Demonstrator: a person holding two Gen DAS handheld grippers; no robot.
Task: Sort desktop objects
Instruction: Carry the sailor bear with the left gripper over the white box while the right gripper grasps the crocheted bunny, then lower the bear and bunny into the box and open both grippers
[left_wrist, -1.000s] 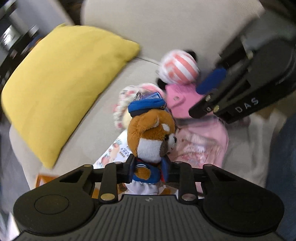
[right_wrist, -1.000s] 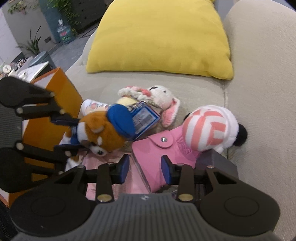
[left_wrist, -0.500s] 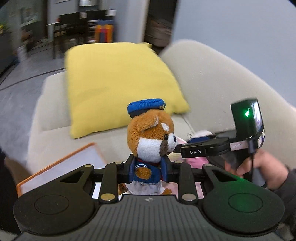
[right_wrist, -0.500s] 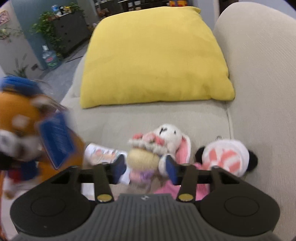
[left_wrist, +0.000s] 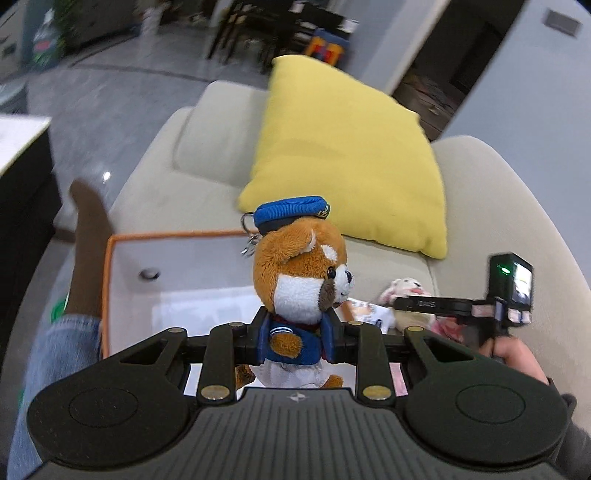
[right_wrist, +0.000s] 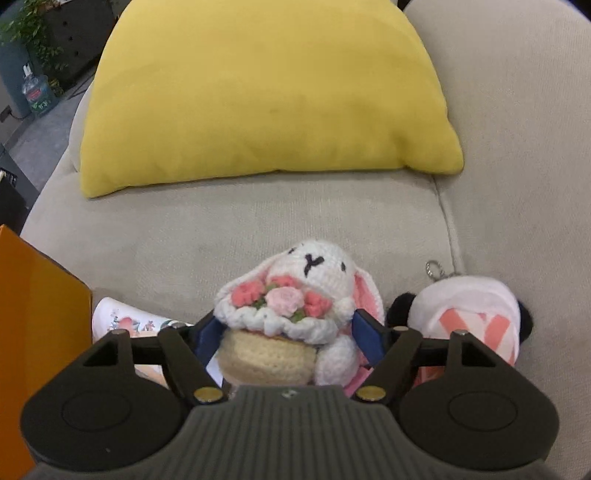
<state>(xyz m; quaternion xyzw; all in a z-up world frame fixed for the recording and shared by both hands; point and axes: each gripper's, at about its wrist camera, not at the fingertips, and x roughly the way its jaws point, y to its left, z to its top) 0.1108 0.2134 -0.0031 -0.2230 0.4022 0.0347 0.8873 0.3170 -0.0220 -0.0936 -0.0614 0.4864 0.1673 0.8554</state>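
A brown plush animal (left_wrist: 299, 266) in a blue cap and blue jacket stands upright in my left gripper (left_wrist: 295, 339), which is shut on its body. It hangs over the open orange-rimmed box (left_wrist: 177, 234). My right gripper (right_wrist: 288, 332) reaches down at a white crochet bunny (right_wrist: 314, 273) with a flower basket, lying on the sofa seat. Its jaws are opening; the bunny sits between them and the pads stand clear of its sides. The right gripper (left_wrist: 417, 304) also shows side-on in the left wrist view, held by a hand (left_wrist: 517, 354).
A striped pink-and-white plush (right_wrist: 472, 314) lies right of the bunny, a printed paper item (right_wrist: 122, 321) to its left, and the orange box wall (right_wrist: 37, 314) beyond that. A yellow cushion (right_wrist: 266, 96) leans at the sofa back. A person's leg in jeans (left_wrist: 55, 350) is left of the box.
My left gripper carried the brown plush up off the pile and leftward over the box, rolling upright. My right gripper shifted from the pink pouch onto the bunny and its jaws widened.
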